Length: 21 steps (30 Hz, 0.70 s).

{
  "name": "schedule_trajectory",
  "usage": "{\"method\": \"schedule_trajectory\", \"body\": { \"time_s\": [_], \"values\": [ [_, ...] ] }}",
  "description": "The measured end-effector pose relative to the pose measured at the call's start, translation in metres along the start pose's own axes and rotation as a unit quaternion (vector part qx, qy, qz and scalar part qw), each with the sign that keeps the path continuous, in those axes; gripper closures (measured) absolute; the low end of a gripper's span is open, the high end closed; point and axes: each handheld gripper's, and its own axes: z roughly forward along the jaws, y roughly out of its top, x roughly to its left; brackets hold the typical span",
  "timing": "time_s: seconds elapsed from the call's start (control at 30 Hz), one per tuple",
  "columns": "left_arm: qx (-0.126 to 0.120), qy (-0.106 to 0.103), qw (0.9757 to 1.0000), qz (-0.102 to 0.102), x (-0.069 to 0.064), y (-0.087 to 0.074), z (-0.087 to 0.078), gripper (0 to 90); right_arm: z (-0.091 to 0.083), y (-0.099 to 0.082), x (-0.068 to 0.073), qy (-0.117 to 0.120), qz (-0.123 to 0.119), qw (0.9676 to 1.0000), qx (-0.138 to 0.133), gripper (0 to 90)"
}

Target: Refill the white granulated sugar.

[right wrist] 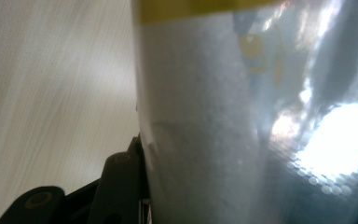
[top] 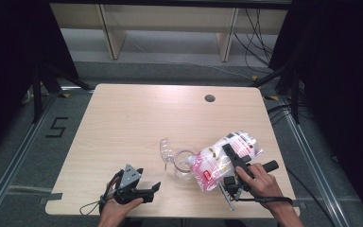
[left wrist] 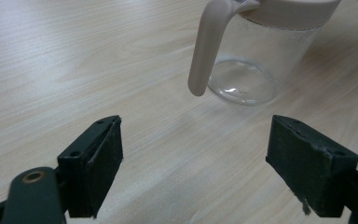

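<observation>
Holding: right gripper [top: 236, 161] pinches a clear plastic refill pouch with red-and-white print [top: 224, 160], its fingers pressed on the pouch's two faces; in the right gripper view the pouch wall [right wrist: 242, 121] lies right against the lower left finger [right wrist: 121, 182].
Pouch axis: long axis runs from the upper end beyond the fingertips down toward the jug, tilted, lower end at the jug's mouth.
Jug: clear plastic jug with a pale beige rim and handle [top: 179, 163] lies on its side just beside the pouch's lower end; whether they touch I cannot tell.
Left fingers: left gripper [top: 146, 191] has its fingers spread wide, nothing between them; the jug's handle [left wrist: 205, 51] hangs ahead of the fingertips, apart from them.
Room: light wooden table [top: 137, 118] is bare beyond both sets of fingertips; its near edge lies close behind both hands.
Hands: right hand [top: 260, 182] grips from behind, fingers pointing away and leftward; left hand [top: 116, 208] rests low, fingers pointing toward the jug.
</observation>
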Motion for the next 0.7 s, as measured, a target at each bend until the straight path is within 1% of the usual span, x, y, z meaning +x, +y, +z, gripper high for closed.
{"method": "schedule_trajectory", "body": {
  "time_s": [0.1, 0.13, 0.2, 0.23, 0.3, 0.33, 0.37, 0.4, 0.43, 0.47, 0.57, 0.6, 0.63, 0.7],
  "values": [
    [0.000, -0.001, 1.0000, -0.001, -0.0003, 0.0000, 0.0001, 17.8, -0.0002, 0.0000, 0.0003, -0.003, 0.000, 1.0000, 0.003, 59.0],
    [0.000, 0.000, 1.0000, 0.000, -0.0002, 0.0000, 0.0002, 17.8, -0.0003, -0.0004, 0.0019, 0.003, 0.011, 0.9999, 0.006, 59.0],
    [0.000, 0.000, 1.0000, 0.000, 0.0000, 0.0000, 0.0002, 17.8, -0.0018, -0.0004, 0.0041, 0.008, 0.022, 0.9996, 0.014, 59.0],
    [0.000, 0.000, 1.0000, 0.000, 0.0000, 0.0001, 0.0001, 17.8, -0.0016, -0.0002, 0.0031, 0.007, 0.017, 0.9998, 0.013, 59.1],
    [0.000, 0.000, 1.0000, 0.000, 0.0001, 0.0000, 0.0001, 17.8, -0.0016, 0.0001, 0.0037, 0.005, 0.015, 0.9998, 0.014, 59.1],
    [0.000, 0.000, 1.0000, 0.001, 0.0001, 0.0000, 0.0001, 17.8, -0.0014, 0.0007, 0.0019, 0.012, 0.006, 0.9998, 0.014, 59.2],
    [0.000, 0.000, 1.0000, 0.001, 0.0001, 0.0000, 0.0001, 17.8, -0.0009, 0.0008, 0.0006, 0.012, -0.002, 0.9999, 0.009, 59.2],
    [0.000, 0.000, 1.0000, 0.000, 0.0002, 0.0000, 0.0001, 17.8, -0.0022, 0.0007, 0.0020, 0.012, 0.010, 0.9997, 0.016, 59.2],
    [-0.002, -0.003, 0.9999, -0.011, -0.0012, -0.0004, 0.0007, 17.8, -0.0018, 0.0005, 0.0018, 0.014, 0.011, 0.9997, 0.015, 59.3],
    [-0.002, -0.002, 1.0000, -0.009, -0.0009, -0.0003, 0.0006, 17.8, -0.0013, 0.0005, 0.0023, 0.010, 0.014, 0.9998, 0.013, 59.3],
    [-0.002, -0.002, 0.9999, -0.010, -0.0011, -0.0004, 0.0005, 17.8, -0.0007, 0.0004, 0.0009, 0.008, 0.005, 0.9999, 0.010, 59.4],
    [-0.001, -0.002, 1.0000, -0.009, -0.0010, -0.0004, 0.0004, 17.8, -0.0008, 0.0004, -0.0001, 0.007, -0.001, 0.9999, 0.009, 59.5],
    [-0.001, 0.000, 1.0000, -0.005, -0.0005, -0.0002, 0.0003, 17.8, -0.0013, 0.0006, -0.0004, 0.011, -0.002, 0.9999, 0.013, 59.5],
    [-0.001, -0.002, 1.0000, -0.008, -0.0008, -0.0003, 0.0006, 17.8, -0.0010, 0.0005, -0.0006, 0.011, -0.004, 0.9999, 0.013, 59.6]
  ]
}}
